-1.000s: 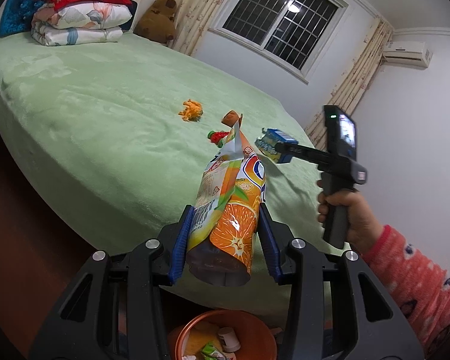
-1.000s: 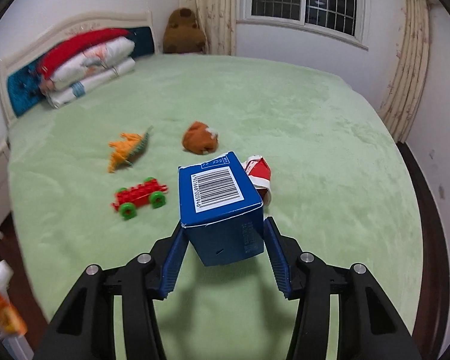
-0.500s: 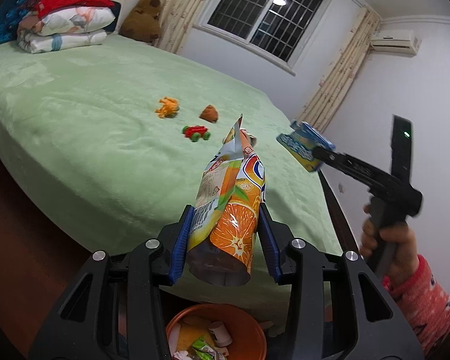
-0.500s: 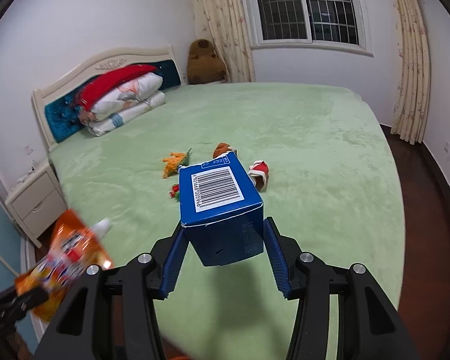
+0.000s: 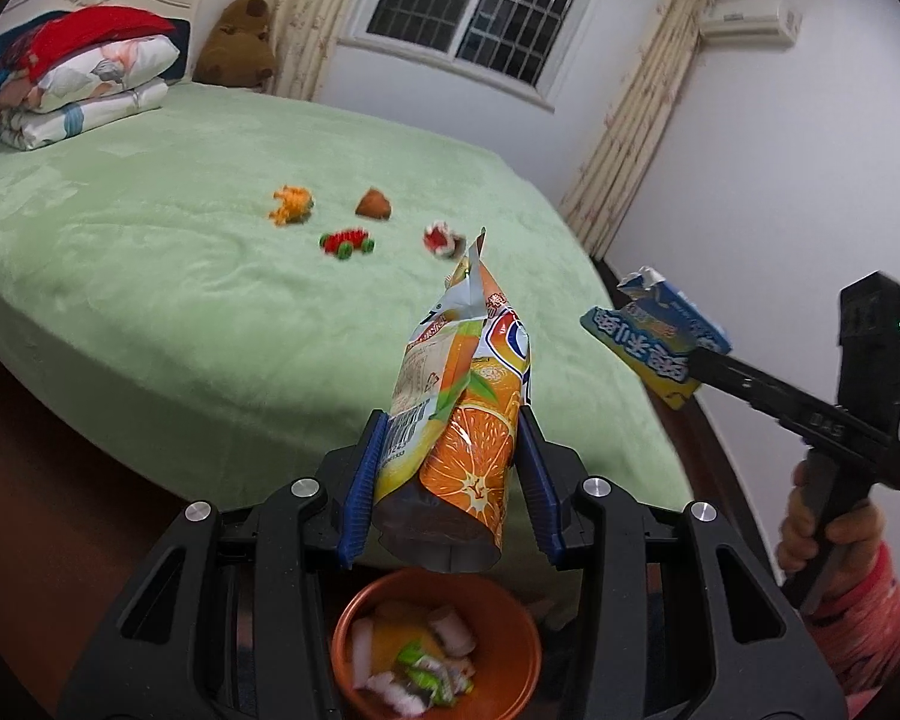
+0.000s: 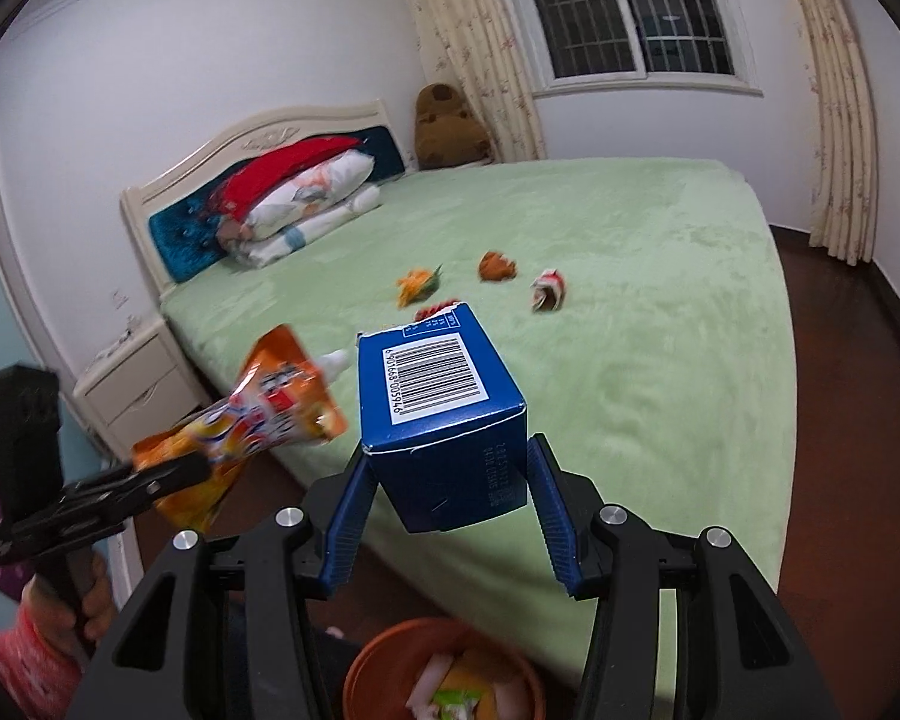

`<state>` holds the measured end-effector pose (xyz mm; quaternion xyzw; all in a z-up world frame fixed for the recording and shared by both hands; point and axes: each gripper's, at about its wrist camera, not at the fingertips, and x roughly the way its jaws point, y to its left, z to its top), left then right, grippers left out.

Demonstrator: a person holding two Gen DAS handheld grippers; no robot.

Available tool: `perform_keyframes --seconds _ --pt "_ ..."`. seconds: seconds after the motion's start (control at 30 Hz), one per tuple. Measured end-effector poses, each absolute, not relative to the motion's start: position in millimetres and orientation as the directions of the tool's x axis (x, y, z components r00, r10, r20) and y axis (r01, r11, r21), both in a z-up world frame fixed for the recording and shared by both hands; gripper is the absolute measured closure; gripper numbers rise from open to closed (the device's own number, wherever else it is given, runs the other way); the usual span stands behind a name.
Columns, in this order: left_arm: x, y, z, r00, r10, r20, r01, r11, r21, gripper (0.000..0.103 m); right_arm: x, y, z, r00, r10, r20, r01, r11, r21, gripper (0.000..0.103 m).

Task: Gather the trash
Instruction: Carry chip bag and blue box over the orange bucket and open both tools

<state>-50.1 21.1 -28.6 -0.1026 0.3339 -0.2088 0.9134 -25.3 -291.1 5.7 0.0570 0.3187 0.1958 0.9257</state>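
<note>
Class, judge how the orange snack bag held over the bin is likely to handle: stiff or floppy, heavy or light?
The orange snack bag is probably floppy: its creased foil buckles between the pads. Likely light, since its torn-open top stands up unsupported. Possibly slippery, given the glossy film.

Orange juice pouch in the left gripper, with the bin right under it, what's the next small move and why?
Probably open the left gripper and let the orange juice pouch drop. Its bottom end hangs directly above the orange bin, which already holds wrappers. The right gripper, clamping the blue carton, can follow.

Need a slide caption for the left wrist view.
Left gripper holds orange juice pouch above the orange trash bin.
</note>
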Motion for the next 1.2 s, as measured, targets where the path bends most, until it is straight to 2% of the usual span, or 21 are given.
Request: perform_keyframes --seconds 0.2,0.4,0.53,0.63,0.9,0.97,1.0,1.03,1.2 --pt "-65 8 -65 0.601 -0.419 -0.681 0.309 0.907 -0.286 0.061 -52 -279 -21 0.652 0.406 -0.641 -0.359 0.909 0.211 0.053" --pt "-75 -10 -116 0.476 -0.399 -0.784 0.312 0.91 -0.274 0.061 -72 -273 -76 0.519 0.397 -0.757 -0.341 0.908 0.243 0.053" --pt "-74 -21 -163 0.334 -0.39 -0.858 0.282 0.91 -0.304 0.061 -73 -275 -115 0.419 0.394 -0.818 -0.29 0.912 0.29 0.053" --pt "-74 -34 -201 0.23 -0.349 -0.908 0.268 0.92 -0.285 0.061 -73 -272 -149 0.344 0.344 -0.874 -0.247 0.931 0.269 0.053" --pt "-68 -45 -270 0.03 -0.33 -0.944 0.182 0.93 -0.319 0.061 -74 -261 -216 0.183 0.28 -0.942 -0.167 0.954 0.251 0.052" --pt "-67 -44 -276 0.026 -0.3 -0.954 0.166 0.942 -0.291 0.057 -73 -262 -223 0.156 0.292 -0.944 -0.144 0.952 0.271 0.047" --pt "-66 -43 -278 0.029 -0.292 -0.956 0.162 0.945 -0.284 0.05 -69 -263 -225 0.154 0.291 -0.944 -0.139 0.953 0.271 0.036" --pt "-65 -43 -279 0.028 -0.29 -0.957 0.157 0.946 -0.282 0.042 -68 -264 -224 0.168 0.289 -0.943 -0.128 0.954 0.269 0.031" --pt "-70 -45 -274 0.06 -0.261 -0.963 0.153 0.956 -0.25 0.033 -64 -274 -217 0.205 0.288 -0.935 -0.101 0.957 0.272 0.024"
